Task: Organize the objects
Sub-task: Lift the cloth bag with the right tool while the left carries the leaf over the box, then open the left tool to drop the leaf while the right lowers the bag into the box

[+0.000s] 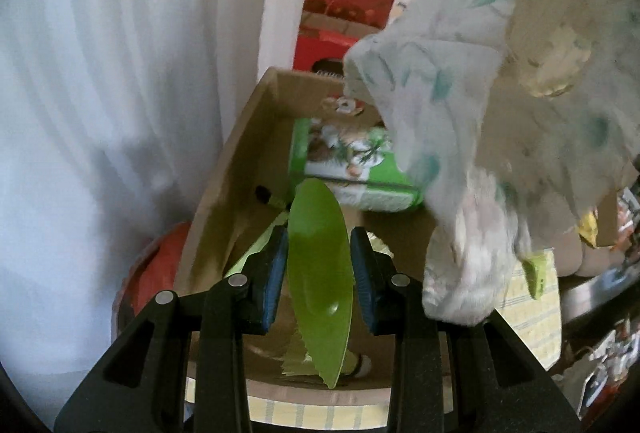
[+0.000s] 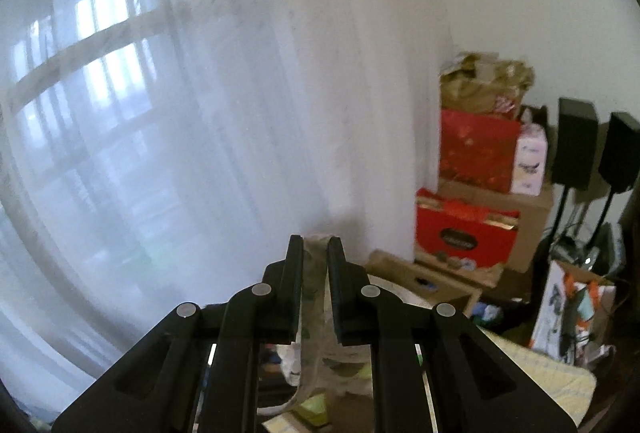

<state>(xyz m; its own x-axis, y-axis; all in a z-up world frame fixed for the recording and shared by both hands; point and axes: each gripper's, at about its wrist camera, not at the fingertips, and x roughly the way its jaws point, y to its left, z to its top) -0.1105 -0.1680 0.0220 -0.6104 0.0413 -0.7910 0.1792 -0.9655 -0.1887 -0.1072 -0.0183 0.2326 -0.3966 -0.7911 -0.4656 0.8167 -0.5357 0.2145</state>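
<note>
In the left wrist view my left gripper (image 1: 319, 237) is shut on a green leaf-shaped plastic dish (image 1: 320, 293), gripped edge to edge between the blue pads (image 1: 276, 273). It hangs over an open cardboard box (image 1: 240, 153) that holds a green printed package (image 1: 352, 161). A pale cloth with a green leaf print (image 1: 460, 113) hangs at the right, above the box. In the right wrist view my right gripper (image 2: 315, 245) is shut on that cloth (image 2: 314, 313), which trails down between the fingers.
A white sheer curtain (image 2: 180, 113) fills the left. Red gift boxes (image 2: 476, 157) and brown cartons are stacked in the corner. Two black speakers (image 2: 576, 145) on stands and a printed paper bag (image 2: 568, 309) stand at the right. A yellow checked cover (image 1: 532, 305) lies under the box.
</note>
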